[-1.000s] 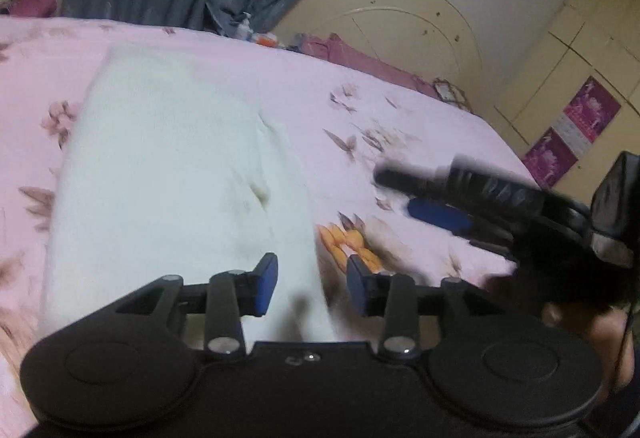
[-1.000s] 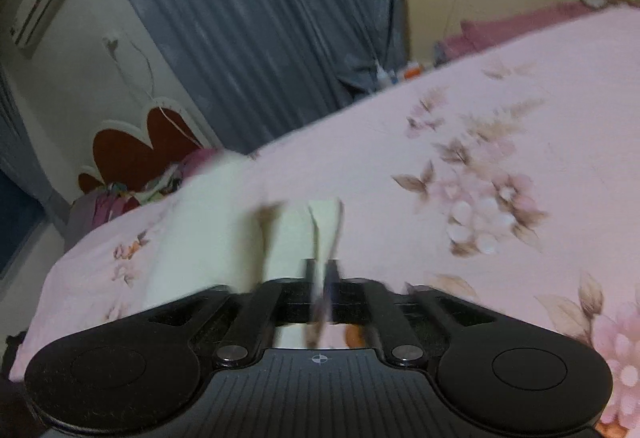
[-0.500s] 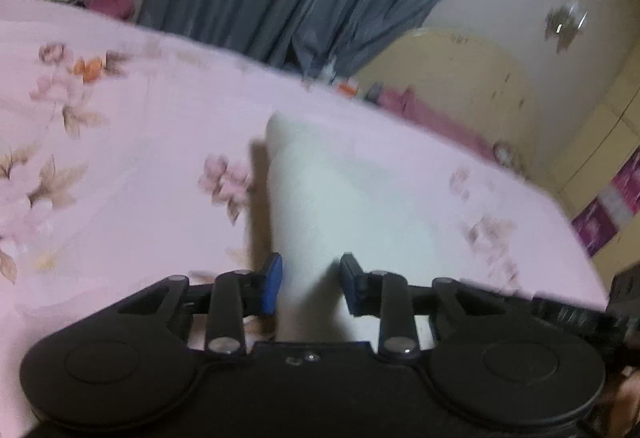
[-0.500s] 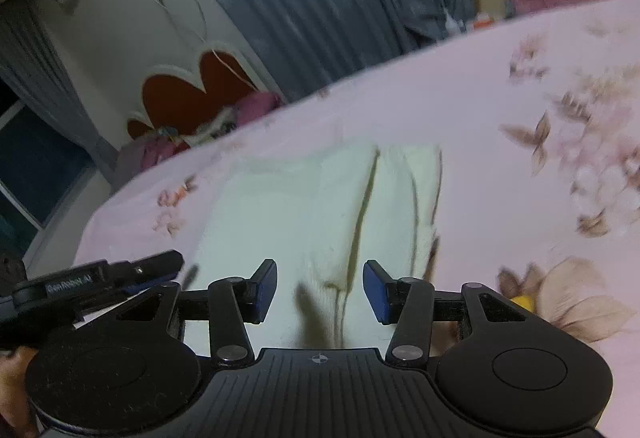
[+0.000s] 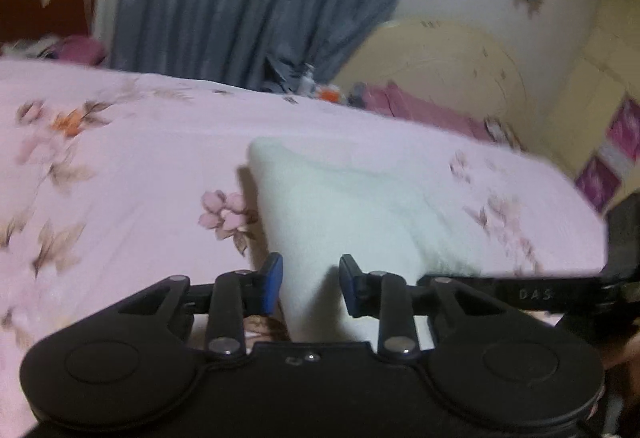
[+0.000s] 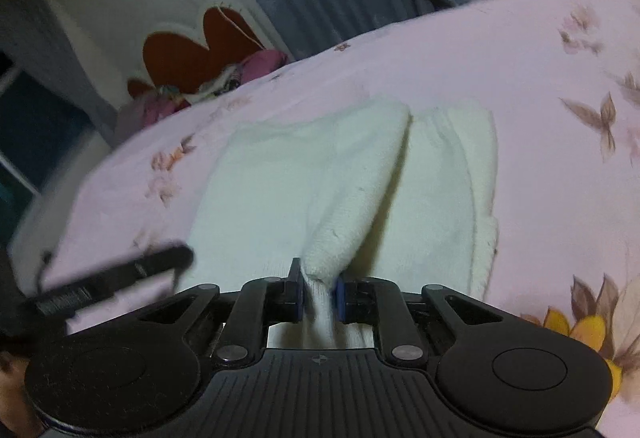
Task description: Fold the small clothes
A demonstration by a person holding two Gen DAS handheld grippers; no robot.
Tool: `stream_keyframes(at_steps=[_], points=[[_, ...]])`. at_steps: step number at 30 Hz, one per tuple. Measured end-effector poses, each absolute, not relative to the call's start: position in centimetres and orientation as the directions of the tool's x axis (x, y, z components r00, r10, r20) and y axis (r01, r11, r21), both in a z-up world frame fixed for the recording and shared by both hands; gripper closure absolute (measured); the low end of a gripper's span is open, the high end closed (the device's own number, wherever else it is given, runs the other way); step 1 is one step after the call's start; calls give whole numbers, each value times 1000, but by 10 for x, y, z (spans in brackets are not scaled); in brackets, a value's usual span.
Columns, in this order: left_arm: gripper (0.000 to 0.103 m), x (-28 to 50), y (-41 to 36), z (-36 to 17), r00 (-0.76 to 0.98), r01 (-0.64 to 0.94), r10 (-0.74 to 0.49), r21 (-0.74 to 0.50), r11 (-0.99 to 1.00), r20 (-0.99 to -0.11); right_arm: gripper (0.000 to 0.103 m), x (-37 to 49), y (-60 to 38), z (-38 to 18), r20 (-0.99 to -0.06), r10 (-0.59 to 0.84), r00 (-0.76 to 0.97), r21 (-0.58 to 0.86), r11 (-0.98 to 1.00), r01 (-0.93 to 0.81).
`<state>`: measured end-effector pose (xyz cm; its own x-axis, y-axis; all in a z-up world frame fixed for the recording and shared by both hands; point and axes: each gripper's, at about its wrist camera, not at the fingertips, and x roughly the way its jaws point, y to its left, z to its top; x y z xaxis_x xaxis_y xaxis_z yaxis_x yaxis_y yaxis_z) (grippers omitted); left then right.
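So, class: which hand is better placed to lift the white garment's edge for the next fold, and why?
Right. The right gripper has just closed and pinches the white garment. The left gripper only straddles the cloth, its fingers not pressing.

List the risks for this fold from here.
The right gripper has just closed on only a thin pinched ridge of the white garment; it may slip when lifted. The left gripper has cloth between its pads, but whether they press is unclear, so a lift could drag the garment askew.
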<state>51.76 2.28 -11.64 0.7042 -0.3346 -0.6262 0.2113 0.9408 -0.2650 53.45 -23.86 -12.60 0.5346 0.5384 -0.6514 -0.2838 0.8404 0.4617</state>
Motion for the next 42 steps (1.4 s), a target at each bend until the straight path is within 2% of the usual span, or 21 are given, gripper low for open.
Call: stream_keyframes(at_steps=[2,5,7,9,10,12,16,19,22,24,26,31,34,38,42], points=[[74,524,16,-119,690,245,-348,-248,937,-634,90,526,-237,-120,-644,511,569,420,858,-296],[74,518,3,-106,692,319,-402,-245,915,-599,90,503,-250,-97,-607,474,639,375,879,-296],[73,519,-15,-109,652,363,-413,-216,906,-636,91,489,-265,-92,-606,439,663,349,896,-274],[72,526,-30,-125,609,369,-395,-194,909,-688,90,496,-273,-114,-668,406,624,339,912,-230],[72,526,-33,-127,615,369,-385,-180,912,-688,90,503,-278,-130,-699,412,585,361,909,-209],[72,527,-34,-124,619,371,-381,-172,913,-687,90,506,-288,-133,-672,454,585,427,883,-194],[74,528,-26,-119,652,366,-397,-191,911,-646,90,504,-289,-129,-659,471,587,427,876,-224],[70,537,-27,-123,631,365,-385,-180,914,-674,84,505,-297,-128,-644,471,603,470,865,-174],[69,538,-24,-130,617,365,-396,-198,910,-680,84,504,-306,-123,-618,459,639,492,859,-141],[69,538,-24,-131,617,368,-394,-193,910,-681,84,508,-306,-126,-624,460,632,493,859,-140],[69,537,-24,-131,620,375,-384,-172,911,-684,84,515,-299,-135,-678,453,579,462,875,-144],[70,529,-21,-125,621,377,-373,-154,913,-689,84,513,-300,-127,-676,470,569,468,869,-161],[71,505,-15,-109,642,403,-407,-166,900,-649,84,496,-310,-115,-652,427,627,457,881,-125],[71,464,-16,-110,622,410,-442,-211,887,-647,84,456,-310,-100,-634,442,635,425,885,-192],[72,434,-20,-135,583,378,-400,-199,904,-707,84,422,-283,-113,-704,463,538,360,886,-292]])
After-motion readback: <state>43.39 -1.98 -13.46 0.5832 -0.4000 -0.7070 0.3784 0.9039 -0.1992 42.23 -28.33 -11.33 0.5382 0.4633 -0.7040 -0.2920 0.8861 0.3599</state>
